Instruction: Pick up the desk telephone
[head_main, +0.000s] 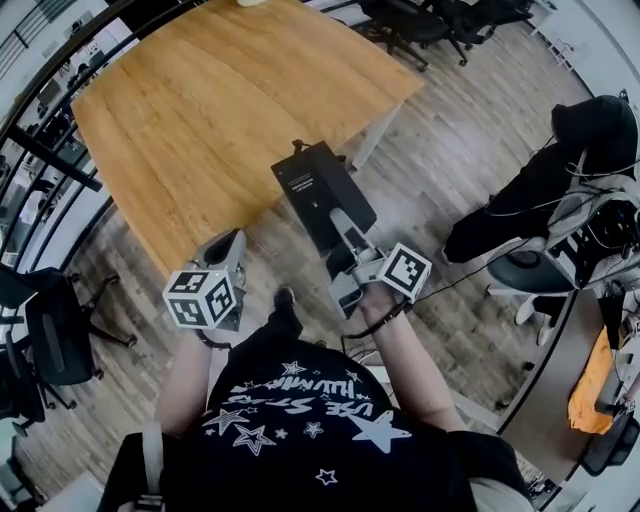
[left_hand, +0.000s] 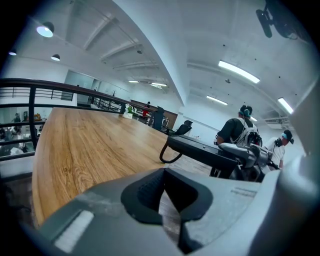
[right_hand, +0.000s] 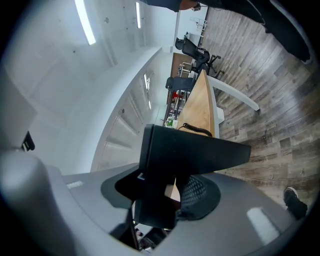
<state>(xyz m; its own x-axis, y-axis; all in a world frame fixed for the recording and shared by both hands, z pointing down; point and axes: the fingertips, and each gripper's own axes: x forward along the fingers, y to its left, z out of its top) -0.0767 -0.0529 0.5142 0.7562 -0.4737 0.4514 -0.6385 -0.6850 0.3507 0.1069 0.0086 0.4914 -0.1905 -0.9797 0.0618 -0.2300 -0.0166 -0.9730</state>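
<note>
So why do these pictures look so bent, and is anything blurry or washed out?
Head view: wide lens bows the table edges; evenly lit, fairly sharp. Left gripper view: a dark round border, ceiling lights burn white, the left gripper up close is soft. Right gripper view: the scene is turned sideways, the phone is a black shape with no detail.
</note>
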